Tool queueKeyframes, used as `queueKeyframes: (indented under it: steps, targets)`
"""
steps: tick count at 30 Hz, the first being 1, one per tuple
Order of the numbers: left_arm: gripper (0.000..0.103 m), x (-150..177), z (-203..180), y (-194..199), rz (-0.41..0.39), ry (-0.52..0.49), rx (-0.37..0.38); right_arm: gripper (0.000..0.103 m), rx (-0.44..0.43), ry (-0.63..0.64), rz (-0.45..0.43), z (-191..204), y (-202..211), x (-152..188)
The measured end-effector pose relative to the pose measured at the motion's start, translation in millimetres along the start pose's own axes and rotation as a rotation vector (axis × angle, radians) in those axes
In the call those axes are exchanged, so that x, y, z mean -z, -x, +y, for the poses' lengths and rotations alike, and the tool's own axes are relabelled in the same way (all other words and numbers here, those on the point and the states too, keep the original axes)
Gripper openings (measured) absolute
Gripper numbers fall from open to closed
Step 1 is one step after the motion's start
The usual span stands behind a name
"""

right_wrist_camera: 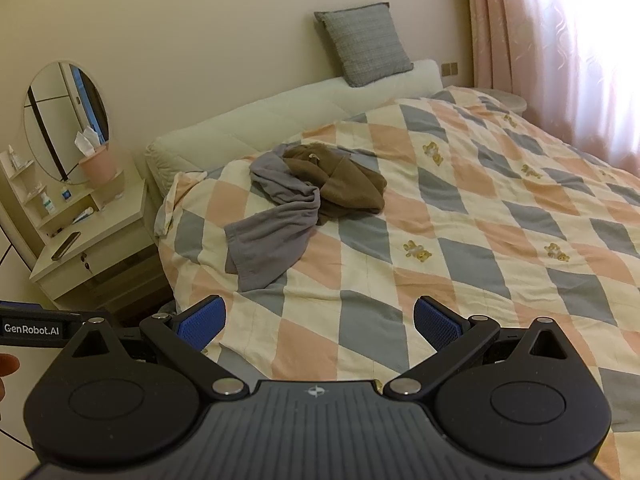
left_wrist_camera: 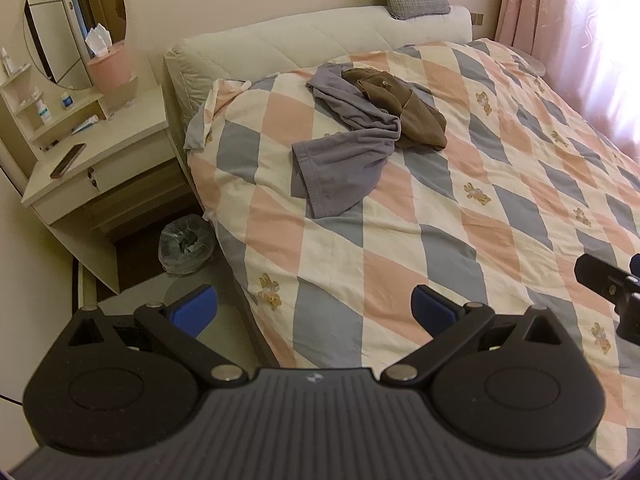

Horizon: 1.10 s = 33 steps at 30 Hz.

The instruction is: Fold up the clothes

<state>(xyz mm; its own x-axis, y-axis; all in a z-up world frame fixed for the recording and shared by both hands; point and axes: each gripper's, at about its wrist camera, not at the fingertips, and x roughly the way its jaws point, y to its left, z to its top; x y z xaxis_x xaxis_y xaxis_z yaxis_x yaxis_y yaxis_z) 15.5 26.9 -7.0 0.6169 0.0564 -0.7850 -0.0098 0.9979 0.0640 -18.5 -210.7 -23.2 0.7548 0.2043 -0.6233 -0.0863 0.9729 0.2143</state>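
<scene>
A crumpled grey garment (left_wrist_camera: 340,152) and a brown one (left_wrist_camera: 404,112) are heaped on the diamond-patterned quilt (left_wrist_camera: 460,220); the jaws of the left gripper (left_wrist_camera: 314,308) and right gripper (right_wrist_camera: 320,320) are spread wide, empty.

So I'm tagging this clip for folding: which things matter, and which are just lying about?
For the job:
grey garment
brown garment
left gripper, open
right gripper, open
quilt

Lying about:
phone
tissue box
grey cushion
bin

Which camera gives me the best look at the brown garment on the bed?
The left wrist view: the brown garment appears larger and more from above, its crumpled folds showing beside the grey garment. The right wrist view shows it smaller and at a flatter angle.
</scene>
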Motion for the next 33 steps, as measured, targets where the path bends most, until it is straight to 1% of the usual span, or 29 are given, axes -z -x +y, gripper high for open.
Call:
queueKeyframes:
  steps: [5,10,11,14,19,23,25,28,31,33]
  targets:
    - [0.102,1,-5,-5,0.005,-0.024,0.017,0.103,0.033,-0.021,-0.023,-3,3,3]
    - [0.102,-1,-11,-8,0.009,-0.032,0.039,0.103,0.057,-0.064,-0.04,-14,12,15]
    - [0.102,-2,-12,-10,0.015,-0.01,0.024,0.103,0.061,-0.073,-0.043,-16,13,17]
    - [0.102,-4,-16,-14,0.039,0.007,0.055,0.103,0.068,-0.101,-0.042,-23,13,22]
    - [0.102,-1,-19,-25,0.072,-0.01,0.072,0.103,0.075,-0.113,-0.028,-29,8,21]
    - [0.102,-4,-6,-43,0.114,0.056,0.086,0.103,0.068,-0.085,0.005,-27,-5,22]
    - [0.102,-5,1,-52,0.135,0.089,0.094,0.103,0.07,-0.066,0.031,-18,-19,22]
    - [0.102,-8,14,-66,0.124,0.132,0.07,0.103,0.072,-0.06,0.069,-15,-38,23]
    - [0.102,-17,23,-86,0.12,0.113,0.042,0.103,0.076,-0.056,0.105,-12,-59,22]
    - [0.102,-27,27,-102,0.135,0.099,0.05,0.103,0.083,-0.054,0.115,-7,-74,17]
